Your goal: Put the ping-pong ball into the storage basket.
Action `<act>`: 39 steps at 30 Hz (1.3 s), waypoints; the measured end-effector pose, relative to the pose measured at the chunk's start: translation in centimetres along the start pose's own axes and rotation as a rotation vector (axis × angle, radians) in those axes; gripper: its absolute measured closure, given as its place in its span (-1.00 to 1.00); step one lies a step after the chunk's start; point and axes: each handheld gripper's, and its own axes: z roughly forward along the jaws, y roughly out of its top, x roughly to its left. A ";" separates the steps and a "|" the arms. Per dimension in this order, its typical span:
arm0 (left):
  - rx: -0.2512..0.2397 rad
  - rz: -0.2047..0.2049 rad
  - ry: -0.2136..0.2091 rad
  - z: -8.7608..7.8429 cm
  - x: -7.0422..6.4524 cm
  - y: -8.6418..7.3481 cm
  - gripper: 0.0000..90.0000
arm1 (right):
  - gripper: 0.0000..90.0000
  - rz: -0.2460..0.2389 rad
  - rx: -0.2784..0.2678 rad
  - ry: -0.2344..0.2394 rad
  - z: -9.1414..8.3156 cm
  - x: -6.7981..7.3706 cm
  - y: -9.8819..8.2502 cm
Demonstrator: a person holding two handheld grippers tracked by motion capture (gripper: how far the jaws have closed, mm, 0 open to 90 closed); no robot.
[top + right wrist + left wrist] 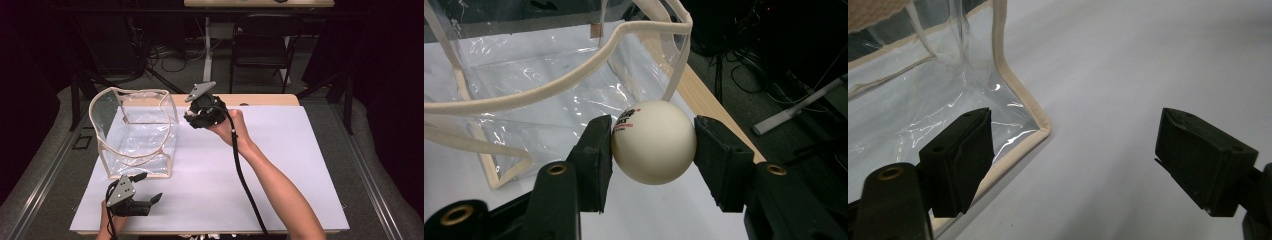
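A clear plastic bag with beige trim and handles stands open on the white counter, toward its left side.

The right tongs pinch a white ball between their two black jaws, one jaw pressed to each side of it. The ball bears small red and black print near its upper left. In the high view the right tongs are held up above the counter, just beside the bag's right upper edge, with the right hand gripping them from behind and a black cable trailing back along the forearm. From the right gripper view the ball sits in front of the bag, with one beige handle arching across behind it; the counter's wooden edge and a dark floor with cables lie to the right.

The left tongs rest low near the counter's near left corner, just in front of the bag, held by the left hand. Their jaws are spread wide with nothing between them. In the left gripper view the left tongs face bare counter, and the bag's trimmed bottom corner lies close by the one jaw.

A dark folding chair stands beyond the counter.
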 end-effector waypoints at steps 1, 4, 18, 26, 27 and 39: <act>0.001 0.001 0.002 0.0 0.0 0.0 -0.64 | 0.12 0.000 -0.006 0.001 0.0 0.0 0.1; -0.001 0.000 0.001 0.0 0.0 0.0 -0.64 | 0.12 -0.003 0.001 0.003 0.0 0.0 0.3; -0.001 0.001 -0.001 0.0 0.0 0.0 -0.64 | 0.12 -0.030 0.002 -0.007 0.1 0.4 1.5; 0.000 0.000 0.000 0.1 0.0 0.0 -0.64 | 0.12 -0.034 0.009 0.000 0.5 0.4 2.3; 0.001 0.002 0.001 0.1 0.0 0.0 -0.64 | 0.12 -0.038 0.010 0.001 0.6 0.4 2.4; -0.002 0.001 -0.001 0.0 0.0 0.0 -0.64 | 0.12 -0.050 0.013 0.002 0.8 0.7 3.8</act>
